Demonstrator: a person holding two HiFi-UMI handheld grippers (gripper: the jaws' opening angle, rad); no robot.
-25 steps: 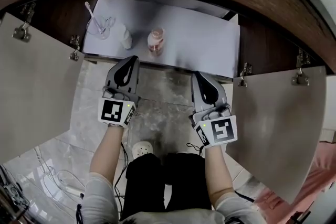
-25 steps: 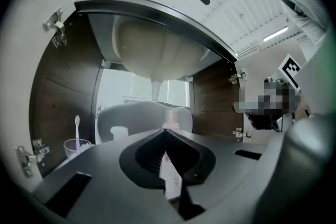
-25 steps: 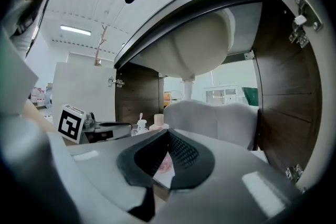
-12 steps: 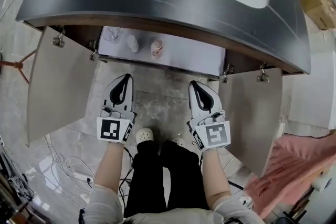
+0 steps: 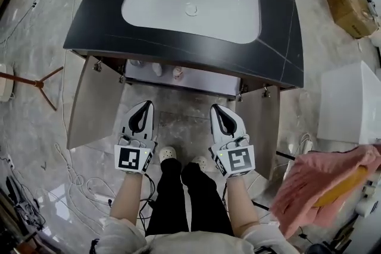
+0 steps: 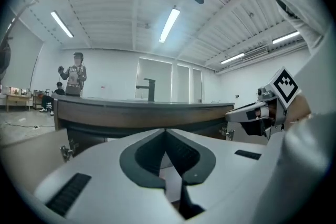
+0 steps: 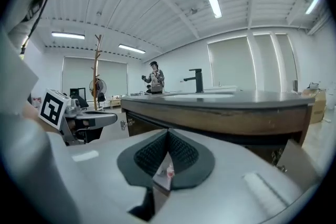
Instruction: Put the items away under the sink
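The left gripper (image 5: 146, 105) and the right gripper (image 5: 216, 109) have the same look: a light grey, rounded shell with dark, ribbed pads on the inner side of the jaws. At the back of each one sits a cube (image 5: 133, 159) with black-and-white square markers. The person wears black trousers (image 5: 191, 193), white shoes (image 5: 168, 154) with small holes, and pale sleeves (image 5: 122, 230) that end near the elbows.

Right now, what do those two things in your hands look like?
The left gripper and the right gripper match. Each is a white plastic shell that narrows to a point, with a dark grey teardrop-shaped hollow lined with ribbed pads. Each has a cube with black-and-white square markers at the hand end. The sleeves are pale and stop short of the forearms.
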